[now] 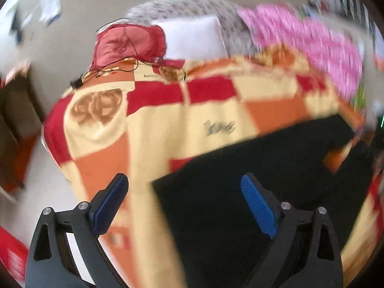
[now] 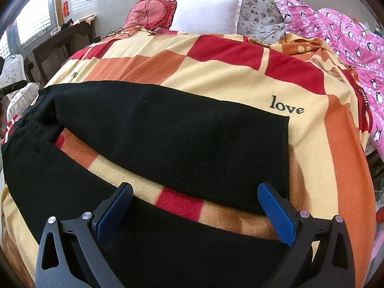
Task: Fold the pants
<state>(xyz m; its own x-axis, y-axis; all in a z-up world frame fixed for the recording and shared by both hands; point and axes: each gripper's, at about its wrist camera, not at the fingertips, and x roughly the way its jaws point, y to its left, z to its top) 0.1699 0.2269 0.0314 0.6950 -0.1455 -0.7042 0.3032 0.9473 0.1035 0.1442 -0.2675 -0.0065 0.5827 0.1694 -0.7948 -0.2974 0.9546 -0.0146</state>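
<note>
Black knit pants point(image 2: 168, 132) lie spread flat on a bed covered by a red, orange and cream checked blanket point(image 2: 216, 72). The two legs run to the right with a strip of blanket between them; the waist is at the left. My right gripper point(image 2: 194, 189) is open and empty, hovering over the gap between the legs, near the far leg's cuff end. In the blurred left wrist view the pants point(image 1: 240, 180) fill the lower right. My left gripper point(image 1: 184, 182) is open and empty, above the pants' left edge.
A white pillow point(image 2: 206, 14), a red round cushion point(image 2: 151, 12) with a black cable, a floral bedcover point(image 2: 252, 2) and a pink penguin quilt point(image 2: 340, 33) sit at the bed's far end. Dark wooden furniture point(image 2: 52, 55) stands at the left.
</note>
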